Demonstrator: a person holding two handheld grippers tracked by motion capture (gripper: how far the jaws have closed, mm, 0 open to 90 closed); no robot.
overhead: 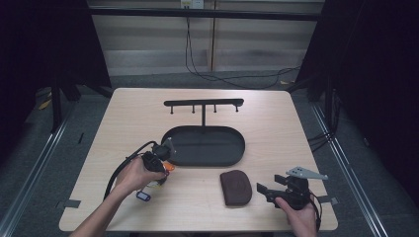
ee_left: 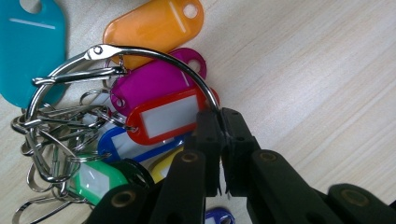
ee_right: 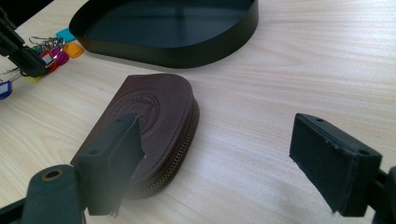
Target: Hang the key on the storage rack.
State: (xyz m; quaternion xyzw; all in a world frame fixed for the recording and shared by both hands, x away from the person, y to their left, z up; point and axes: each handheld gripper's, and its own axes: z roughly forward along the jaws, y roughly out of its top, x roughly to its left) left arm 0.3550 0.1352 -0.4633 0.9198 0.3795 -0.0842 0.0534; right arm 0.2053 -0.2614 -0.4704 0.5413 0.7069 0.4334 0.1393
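High view, left gripper (overhead: 160, 157): held low over the table (overhead: 276, 118) near the left end of the oval black tray (overhead: 237, 148), with a bunch of key tags (overhead: 165, 170) under it; one blue tag (overhead: 143, 196) lies apart, nearer the person.
High view, right gripper (overhead: 263, 189): held just right of the brown pouch (overhead: 235, 186), jaws pointing toward it.
High view, rack: a black hook rack (overhead: 203, 103) stands behind the tray.
Left gripper view, left gripper (ee_left: 219, 135): jaws pressed together on the silver key ring (ee_left: 140, 52), clamping its wire at the right side of the loop.
Left gripper view, tags: orange tag (ee_left: 154, 25), teal tag (ee_left: 28, 51), magenta tag (ee_left: 149, 84), red tag (ee_left: 166, 115) and green tag (ee_left: 95, 179) hang from the ring and lie on the wood.
Right gripper view, right gripper (ee_right: 224, 158): jaws spread wide, gripping nothing; the left jaw overlaps the pouch's near edge.
Right gripper view, pouch (ee_right: 154, 116): flat on the table, zip along its curved edge, just in front of the tray (ee_right: 187, 53).
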